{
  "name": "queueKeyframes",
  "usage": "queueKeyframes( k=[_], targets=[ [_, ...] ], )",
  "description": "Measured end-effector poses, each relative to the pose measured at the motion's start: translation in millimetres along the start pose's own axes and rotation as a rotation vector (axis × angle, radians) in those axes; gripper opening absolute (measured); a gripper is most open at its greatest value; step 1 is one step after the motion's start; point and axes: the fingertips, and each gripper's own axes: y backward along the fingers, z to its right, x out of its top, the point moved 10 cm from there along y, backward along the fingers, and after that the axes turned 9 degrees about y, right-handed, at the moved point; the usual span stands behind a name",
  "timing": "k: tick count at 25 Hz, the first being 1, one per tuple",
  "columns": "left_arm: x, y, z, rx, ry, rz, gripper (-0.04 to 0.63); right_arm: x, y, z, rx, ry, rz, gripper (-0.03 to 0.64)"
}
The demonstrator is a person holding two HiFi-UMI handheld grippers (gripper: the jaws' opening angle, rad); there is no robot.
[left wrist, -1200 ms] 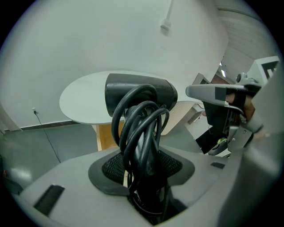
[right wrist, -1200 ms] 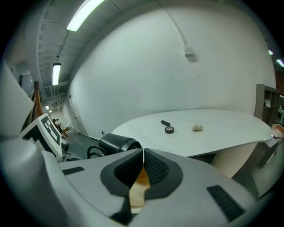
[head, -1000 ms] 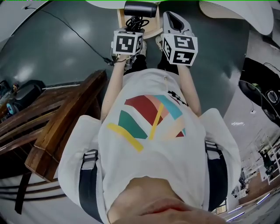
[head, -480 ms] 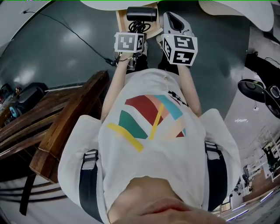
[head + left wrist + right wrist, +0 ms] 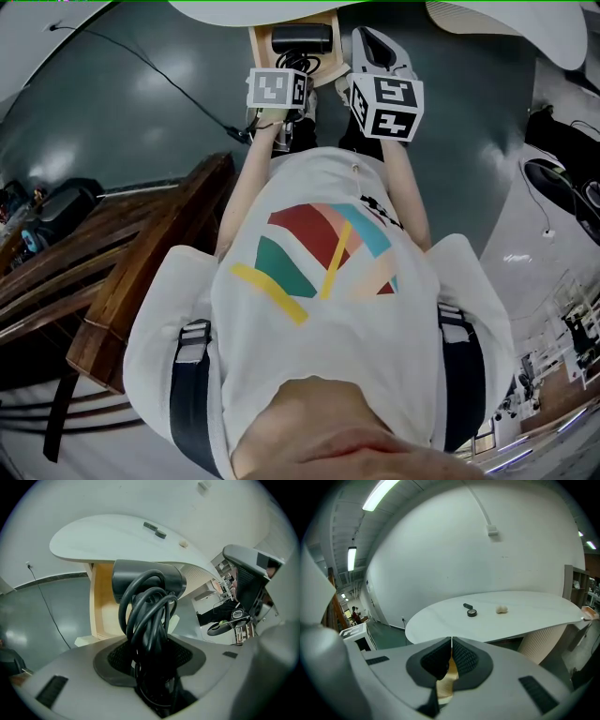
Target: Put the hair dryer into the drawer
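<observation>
The black hair dryer (image 5: 146, 579) has its cord (image 5: 149, 620) coiled around the handle. My left gripper (image 5: 150, 654) is shut on that handle and cord bundle. It holds the dryer over the open light-wood drawer (image 5: 101, 605), which sticks out from under the white tabletop. In the head view the dryer (image 5: 302, 39) hangs above the drawer (image 5: 261, 39), just beyond my left gripper (image 5: 277, 89). My right gripper (image 5: 373, 49) is beside it to the right. Its jaws are shut, pads meeting with nothing between them (image 5: 451, 644), and drawer wood shows behind them.
A white oval tabletop (image 5: 520, 616) carries two small black items (image 5: 471, 611) and a beige lump (image 5: 501, 609). Its ribbed pedestal (image 5: 543, 646) stands at the right. A thin cable (image 5: 159, 70) runs over the dark floor. Dark wooden furniture (image 5: 141, 272) stands at the person's left.
My left gripper has sunk and tilted steeper, bringing the hair dryer lower over the open drawer. The right gripper has stayed where it was.
</observation>
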Motion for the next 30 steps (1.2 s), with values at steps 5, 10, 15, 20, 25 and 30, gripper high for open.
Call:
queueKeyframes(
  k=[5, 10, 15, 20, 25, 30],
  targets=[
    [6.1, -5.8, -2.0, 0.006, 0.011, -0.027, 0.198, 1.9, -3.1, 6.0, -0.005, 0.001, -0.008, 0.011],
    [14.2, -10.2, -4.4, 0.052, -0.04, -0.085, 0.198, 4.6, -6.0, 10.2, -0.011, 0.001, -0.01, 0.011],
    [26.1, -15.9, -9.8, 0.126, -0.136, -0.142, 0.198, 5.0, -8.7, 14.4, -0.02, -0.007, -0.018, 0.011],
    [42.7, -22.3, -15.8, 0.218, -0.287, -0.18, 0.198, 3.9, -11.5, 18.7, -0.024, -0.02, -0.028, 0.011],
    [50.7, -29.7, -18.3, 0.273, -0.383, -0.215, 0.198, 0.1, -12.1, 21.7, -0.024, -0.031, -0.037, 0.011],
    [67.9, -45.5, -22.5, 0.309, -0.385, -0.214, 0.198, -2.7, -14.5, 24.2, -0.025, -0.041, -0.044, 0.011]
  ],
)
